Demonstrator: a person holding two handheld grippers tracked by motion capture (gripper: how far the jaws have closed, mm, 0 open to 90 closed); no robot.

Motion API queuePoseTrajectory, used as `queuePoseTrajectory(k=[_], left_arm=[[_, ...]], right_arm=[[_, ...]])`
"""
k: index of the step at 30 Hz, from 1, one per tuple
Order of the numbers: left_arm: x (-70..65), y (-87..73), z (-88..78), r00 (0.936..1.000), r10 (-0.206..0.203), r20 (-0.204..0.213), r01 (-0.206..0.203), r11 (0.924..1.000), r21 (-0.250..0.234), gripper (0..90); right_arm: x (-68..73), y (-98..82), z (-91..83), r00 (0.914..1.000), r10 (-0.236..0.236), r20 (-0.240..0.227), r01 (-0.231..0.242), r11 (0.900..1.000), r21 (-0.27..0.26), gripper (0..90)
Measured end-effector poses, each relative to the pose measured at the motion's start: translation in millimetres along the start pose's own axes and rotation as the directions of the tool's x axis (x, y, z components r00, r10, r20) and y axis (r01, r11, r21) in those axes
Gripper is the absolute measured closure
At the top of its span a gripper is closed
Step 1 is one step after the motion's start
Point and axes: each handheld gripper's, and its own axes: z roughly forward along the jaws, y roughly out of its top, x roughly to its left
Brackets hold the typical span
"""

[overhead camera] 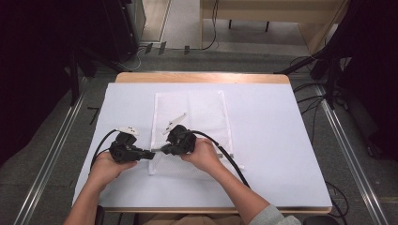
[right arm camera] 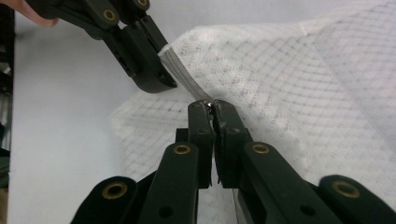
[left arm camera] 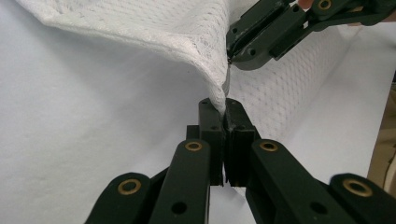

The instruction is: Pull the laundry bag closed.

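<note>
Over white table (overhead camera: 272, 140), both grippers pinch mesh bag (overhead camera: 197, 108).

Wooden bench (overhead camera: 202, 77) under a white cover (overhead camera: 272, 140), grey carpeted floor (overhead camera: 51, 140), metal floor rails (overhead camera: 349, 154) either side, dark stands (overhead camera: 75, 70), trailing black cables (overhead camera: 213, 28), pale wooden furniture (overhead camera: 281, 11) beyond

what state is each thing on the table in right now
mesh bag: mostly flat on the table, near left corner pinched and lifted
left tongs: shut on the mesh bag's edge
right tongs: shut on something small at the mesh bag's edge, close beside the left tongs; what exactly is hard to tell
white table cover: spread flat over the table
</note>
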Motion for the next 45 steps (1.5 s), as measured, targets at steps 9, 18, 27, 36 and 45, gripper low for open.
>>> queuePoseTrajectory(k=[9,18,27,36,45], left_arm=[[0.3,-0.4,0.9,1.0,0.003,0.004,-0.003,1.0,0.002,88.7],[2.6,-1.6,-0.5,1.0,-0.005,0.007,0.005,1.0,0.004,88.8],[2.3,-1.6,-1.7,1.0,-0.001,0.005,0.001,1.0,-0.004,88.7],[1.8,-2.0,-1.7,1.0,-0.002,0.008,0.002,1.0,-0.009,88.6],[1.6,-1.9,-0.3,0.9999,0.002,0.01,-0.003,1.0,0.001,88.5]], right_arm=[[-0.3,-1.5,0.8,0.9999,-0.015,0.0,0.015,1.0,-0.003,88.3],[-0.4,-4.2,-1.3,0.9996,-0.024,0.016,0.024,1.0,0.013,88.3],[-5.7,-9.3,-6.1,0.9998,-0.007,0.017,0.007,1.0,0.005,88.3],[-8.5,-13.9,-10.4,0.9997,0.009,0.022,-0.009,1.0,0.01,88.2],[-8.8,-14.9,-11.2,0.9997,0.012,0.019,-0.012,1.0,0.014,88.2]])
